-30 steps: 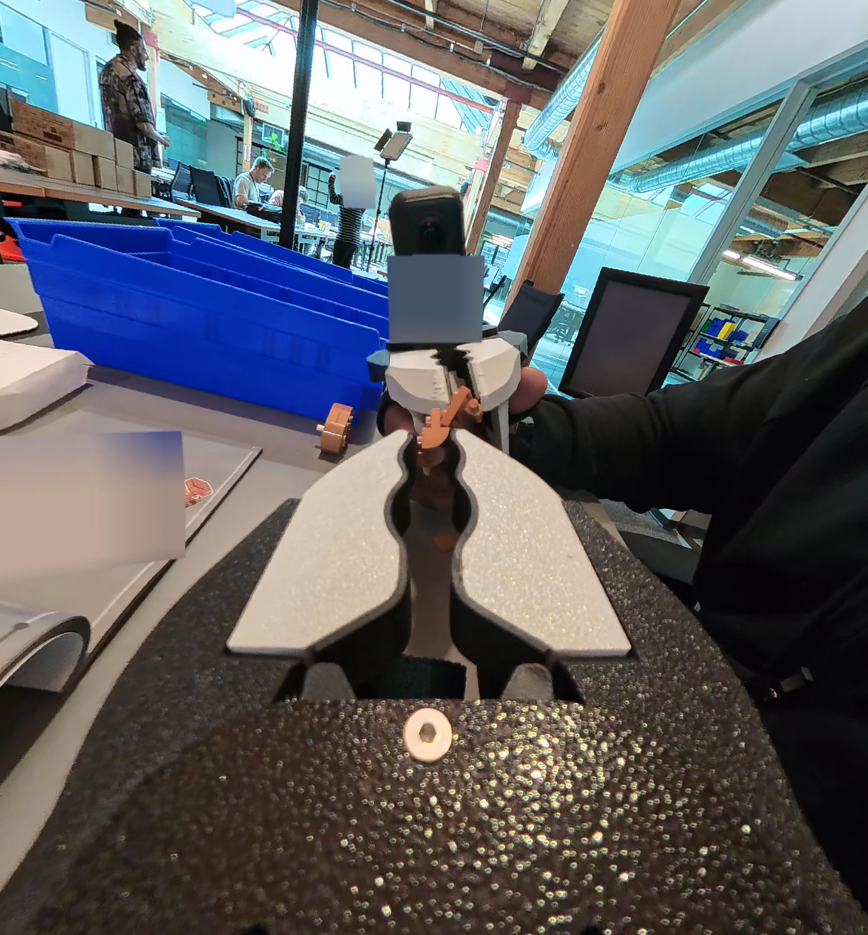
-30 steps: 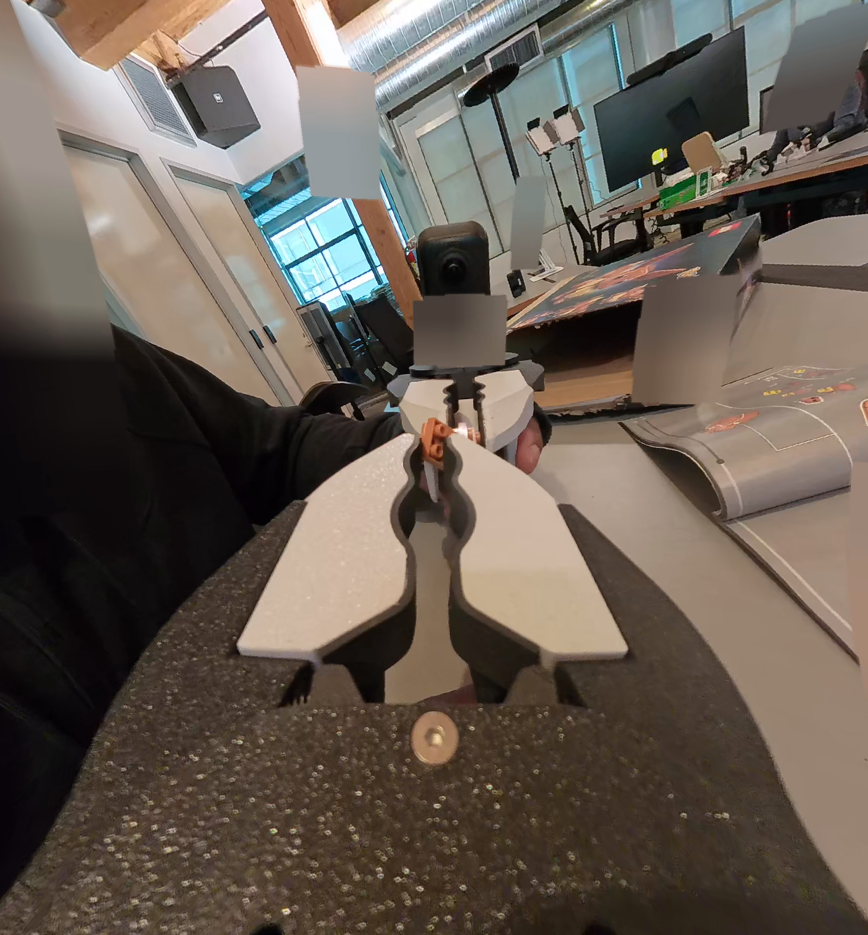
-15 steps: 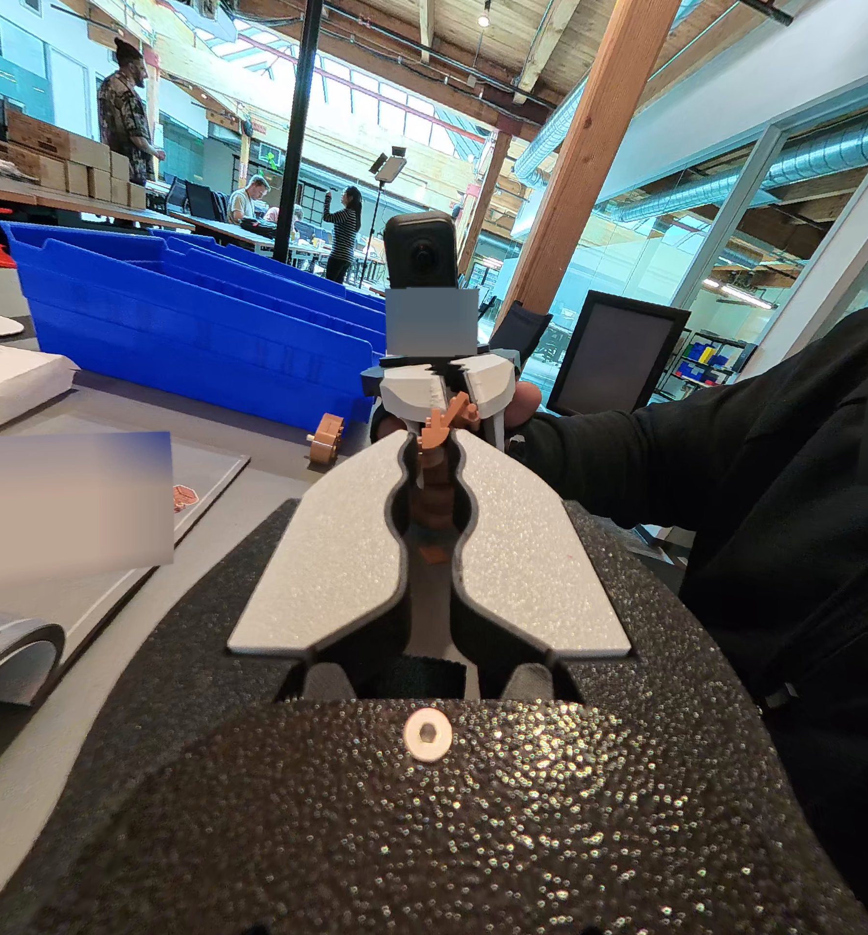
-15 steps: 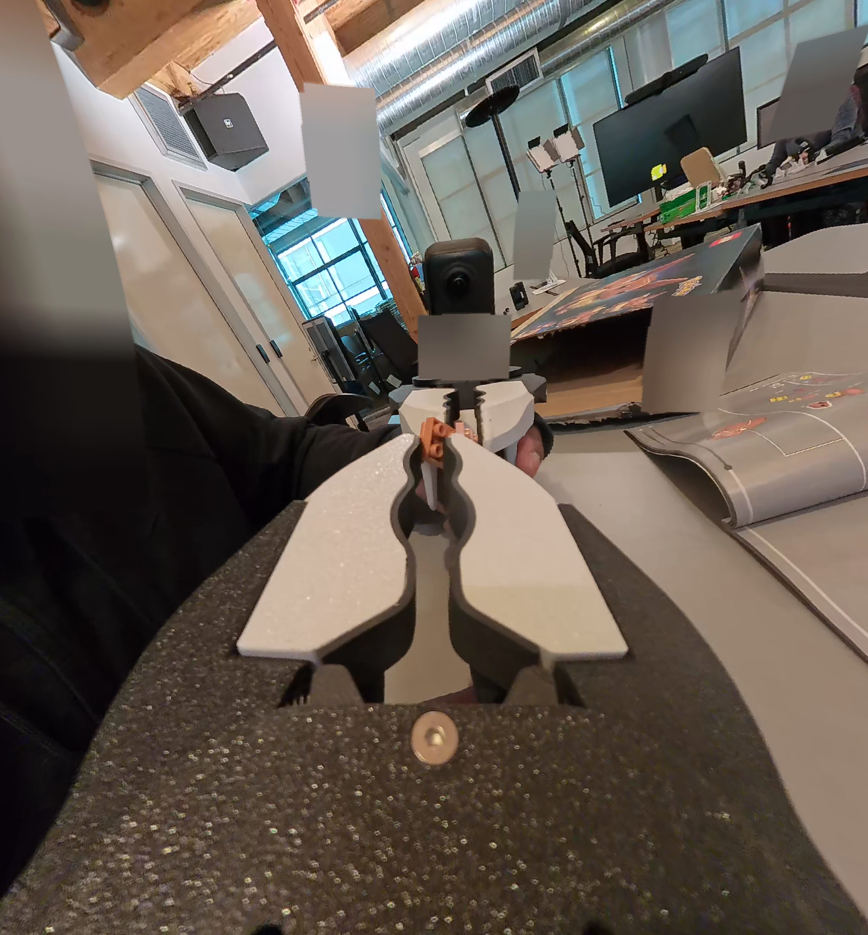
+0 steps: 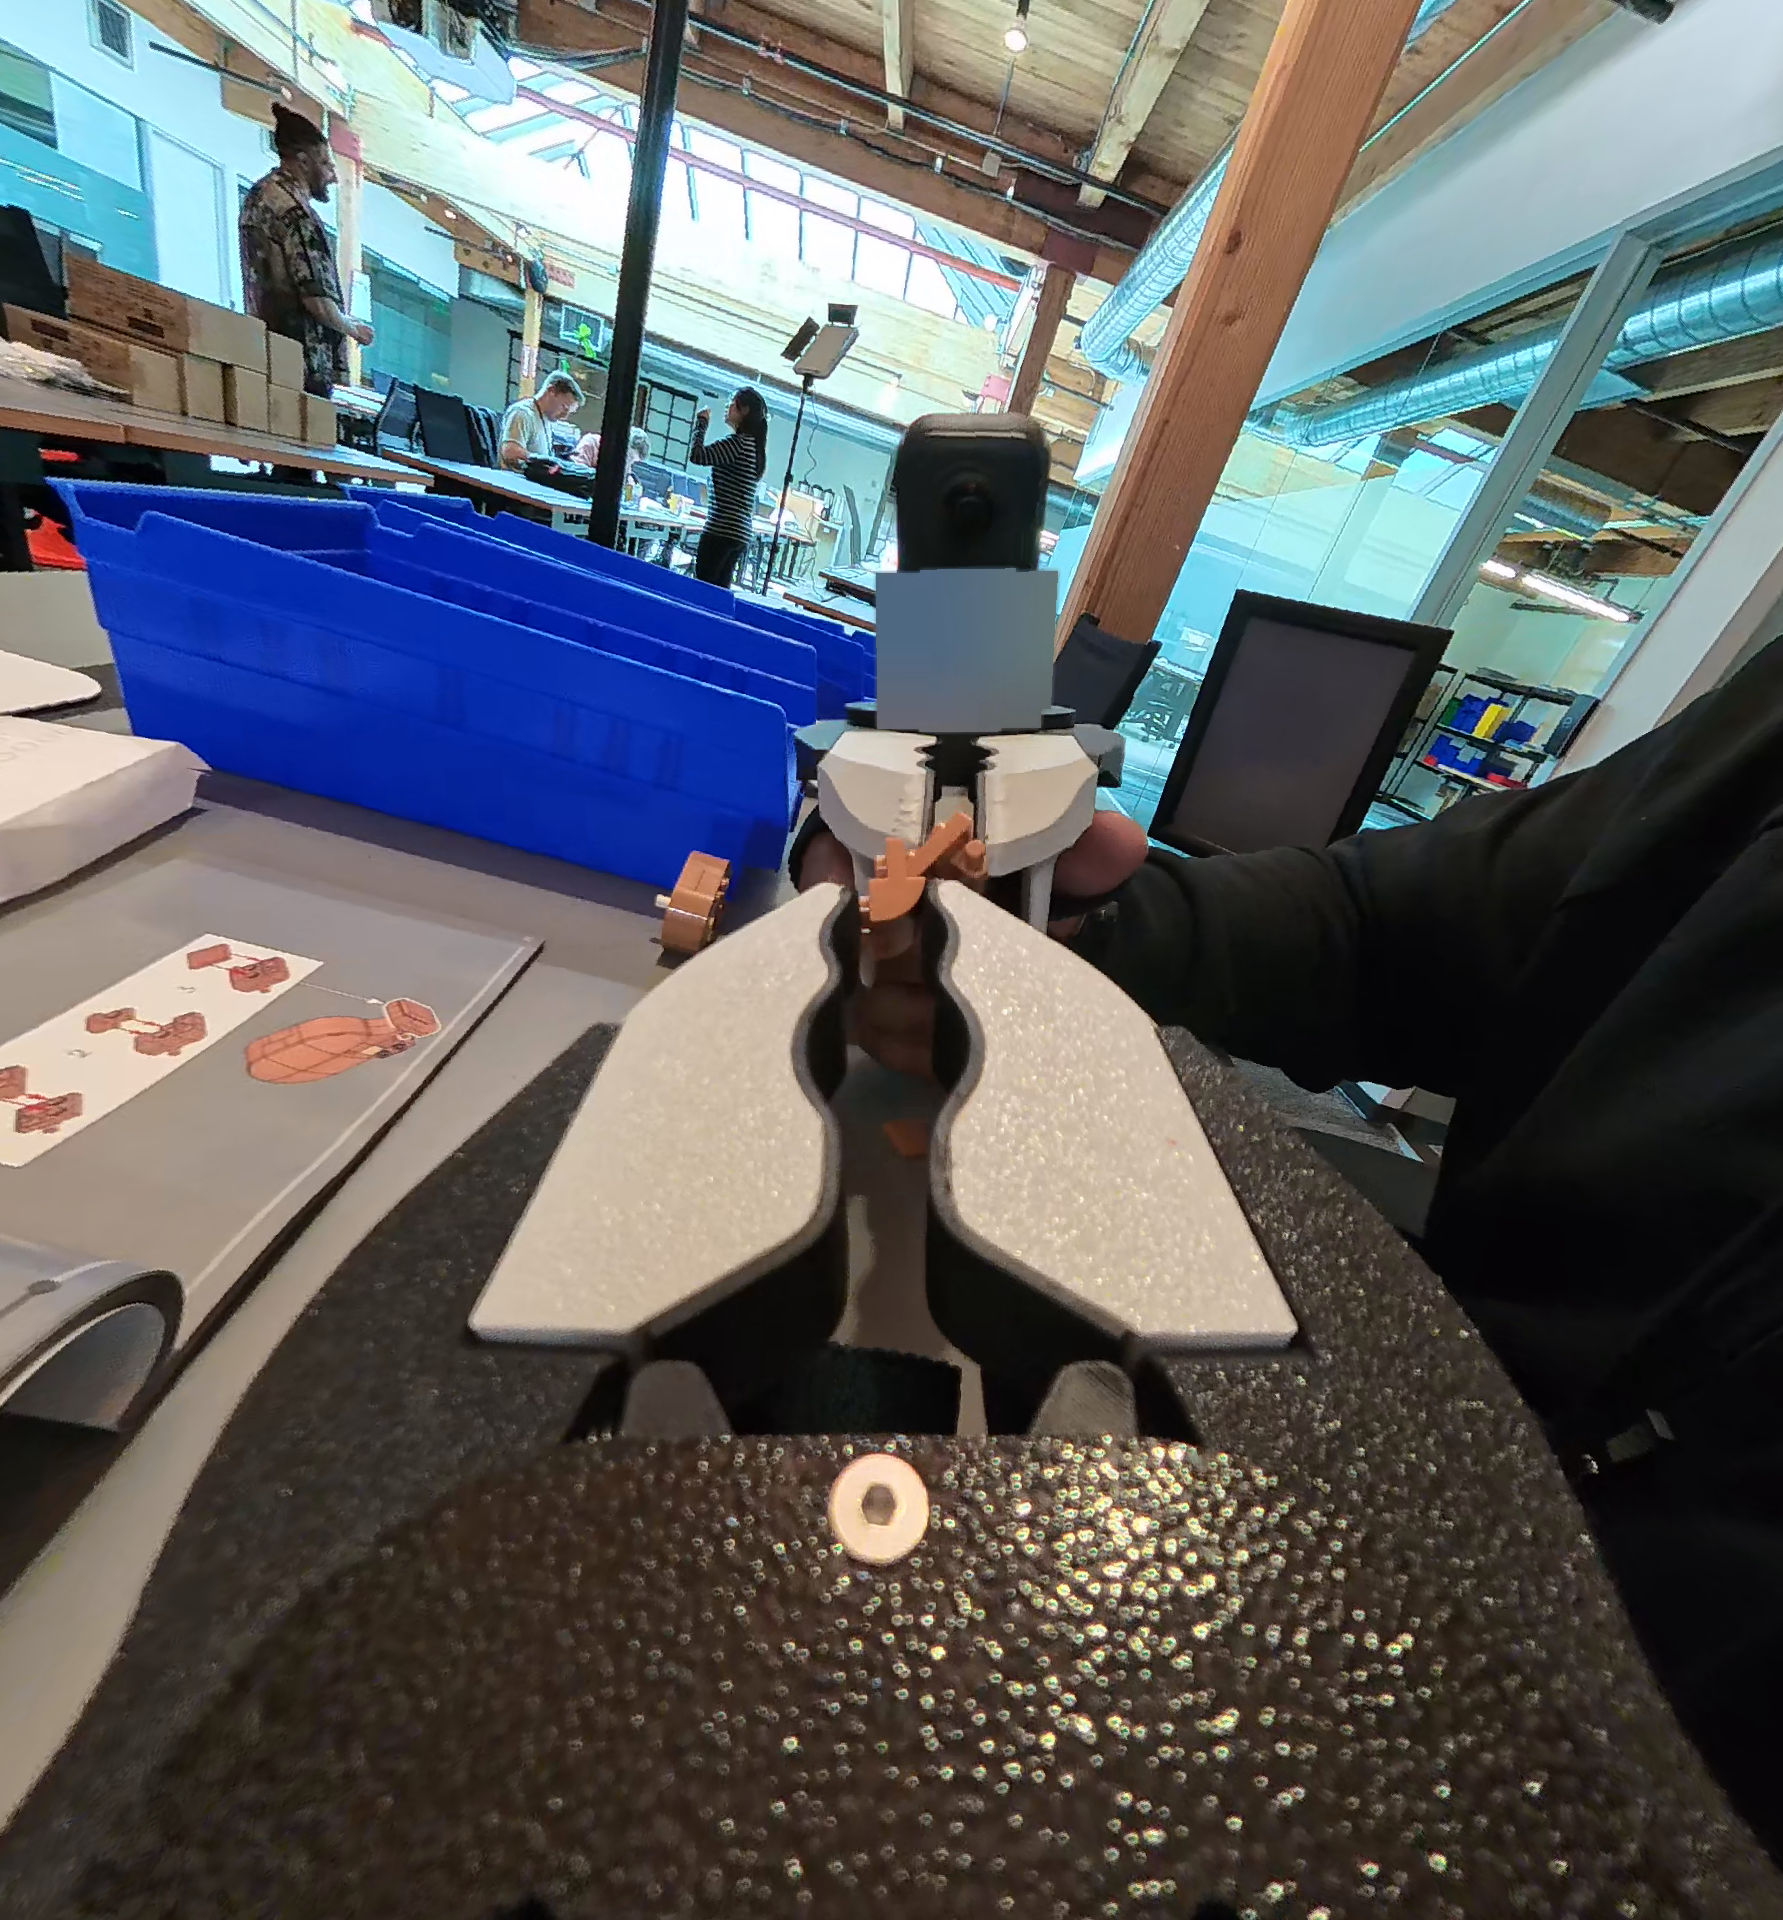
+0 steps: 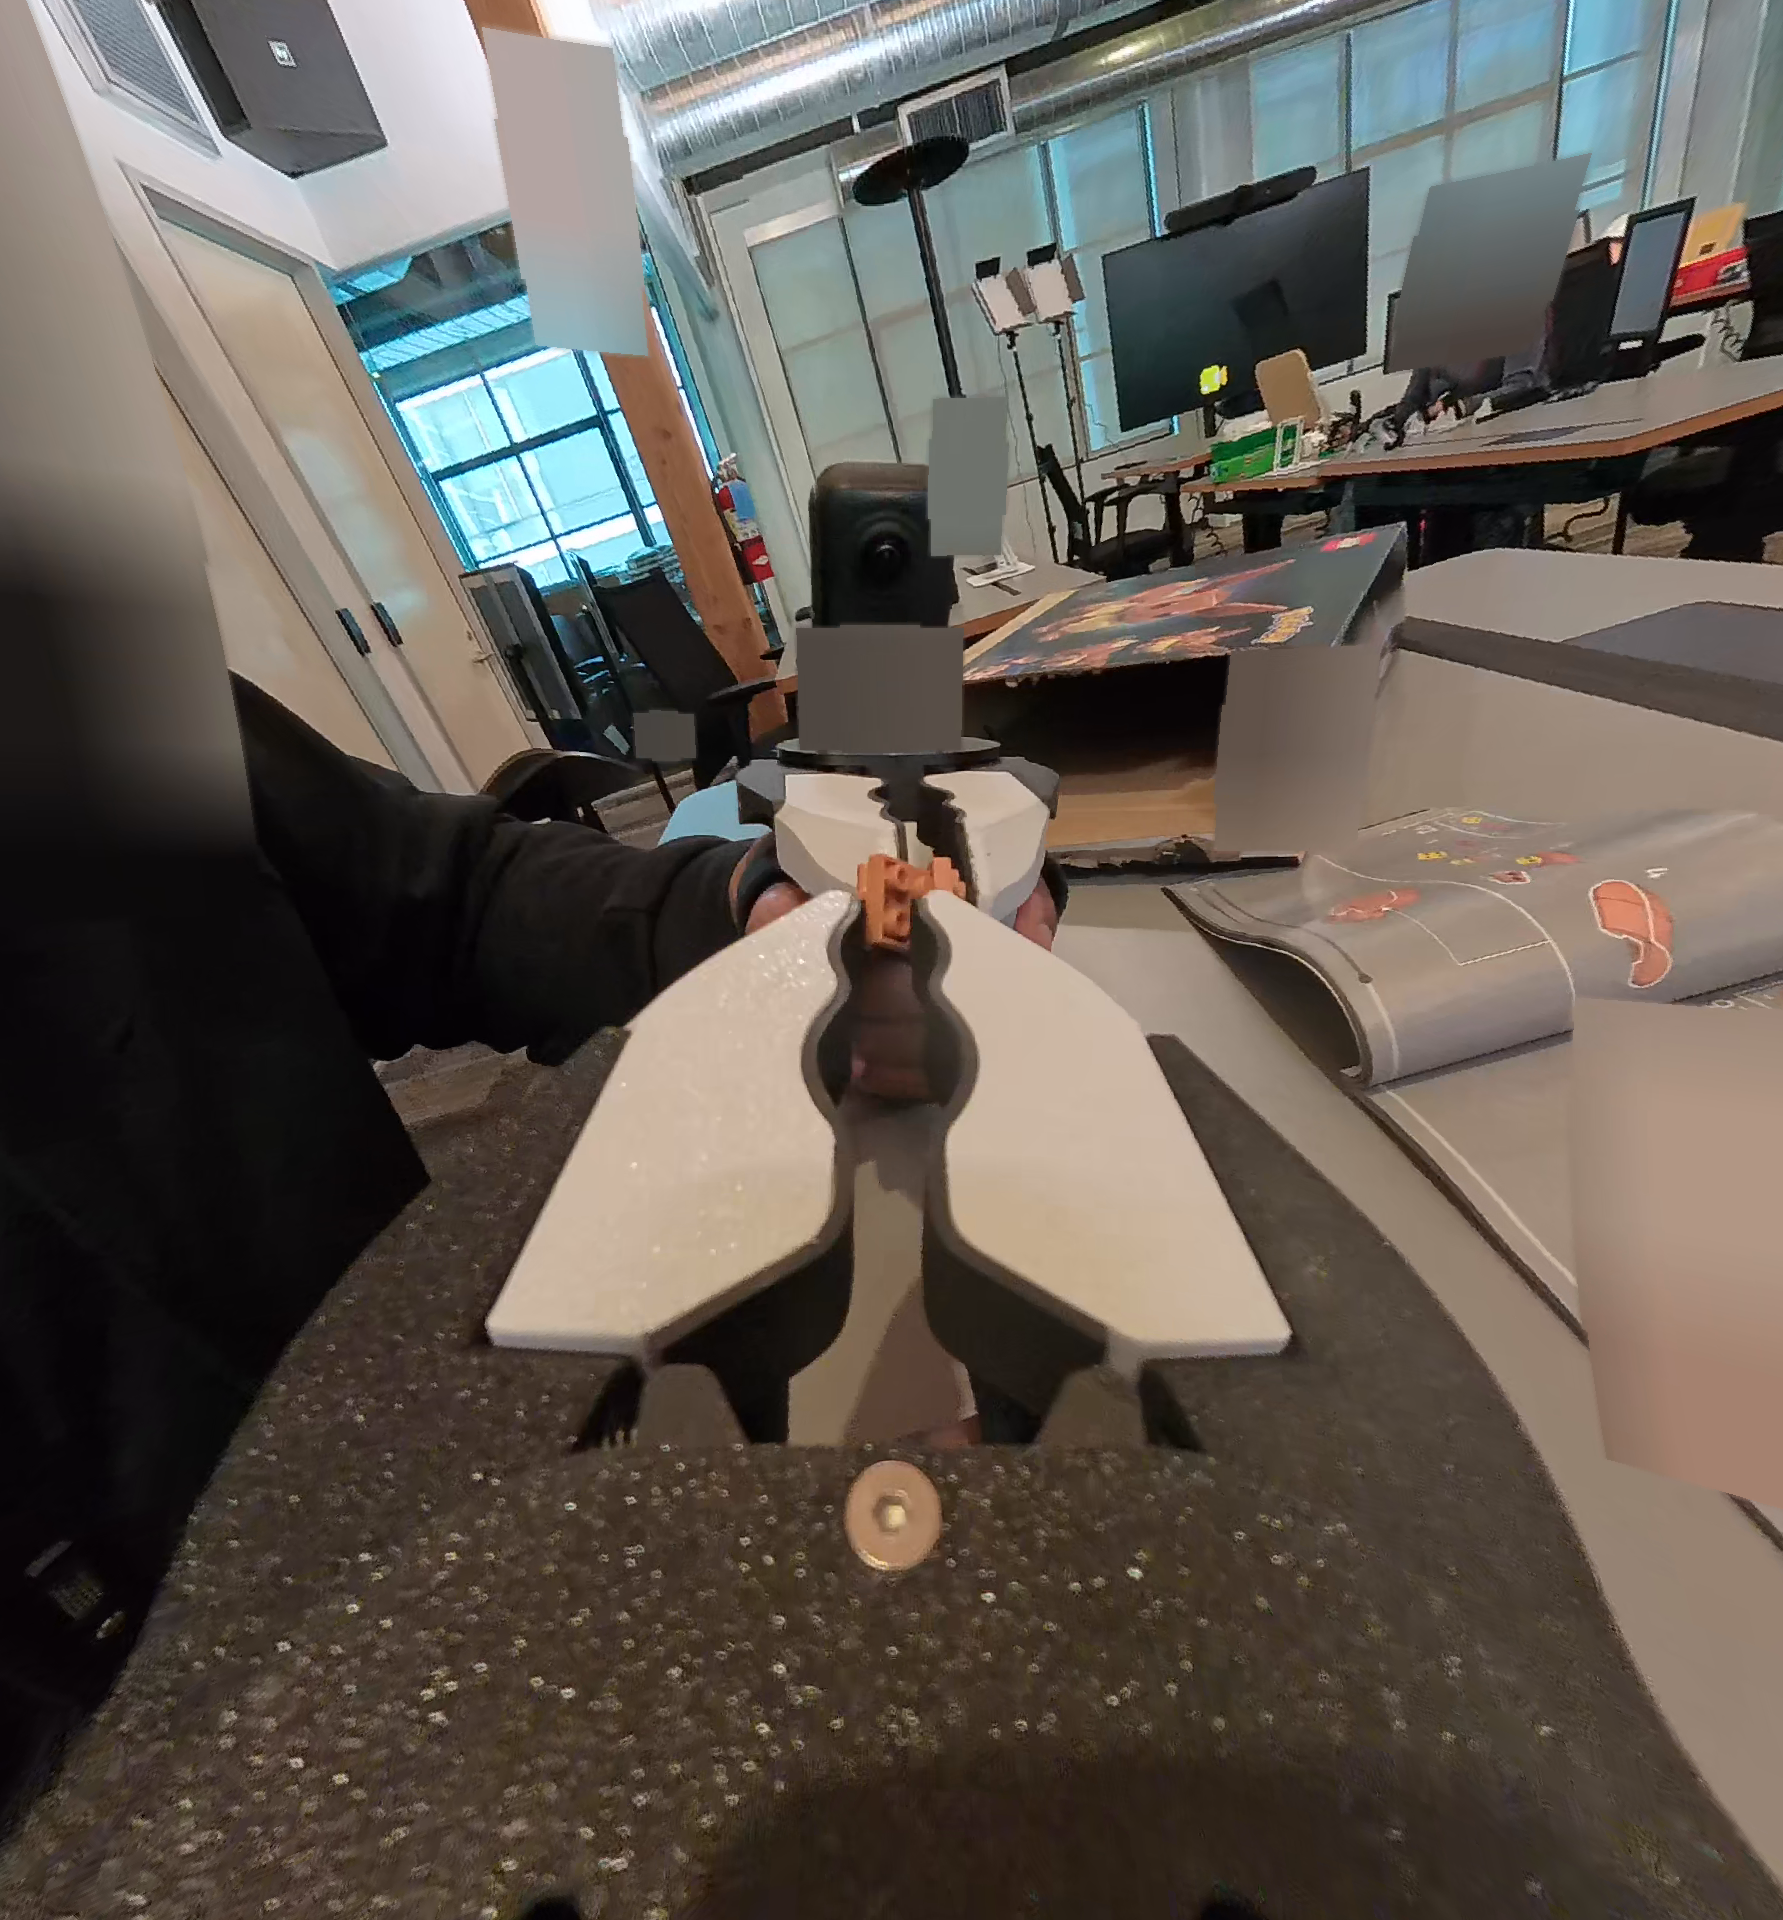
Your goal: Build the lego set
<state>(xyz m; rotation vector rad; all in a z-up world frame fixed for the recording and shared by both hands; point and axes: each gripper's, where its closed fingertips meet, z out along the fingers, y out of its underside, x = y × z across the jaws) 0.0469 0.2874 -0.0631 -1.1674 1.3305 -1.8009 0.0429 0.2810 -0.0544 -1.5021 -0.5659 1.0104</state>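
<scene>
Left gripper (image 5: 892,909), two pale grey wavy-edged fingers on a black foam-covered body, clamped at the tips on a small orange-brown plastic brick piece (image 5: 897,894) with a studded plate end and a slanting bar. Facing it tip to tip, right gripper (image 6: 892,914) of the same build, closed on a second small orange-brown studded brick piece (image 6: 889,906). Both pieces held up in the air above the grey table (image 5: 367,831), touching or nearly touching where the two sets of fingertips meet; whether joined, cannot tell. Black-sleeved arm (image 5: 1438,935) reaching in from the right of the left wrist view, hand wrapped round the right gripper's handle. Small black camera standing atop each gripper, seen from the opposite view.

On the table, left of the left gripper: open grey instruction booklet (image 5: 243,1091) with drawings of brown parts, near page curling up. Beyond it, a round tan-brown brick assembly (image 5: 695,902) lying just beside the near corner of a row of blue plastic bins (image 5: 451,717). White paper bag (image 5: 25,790) at far left. In the right wrist view, an open cardboard box with a dark printed lid (image 6: 1178,665) behind the booklet.
</scene>
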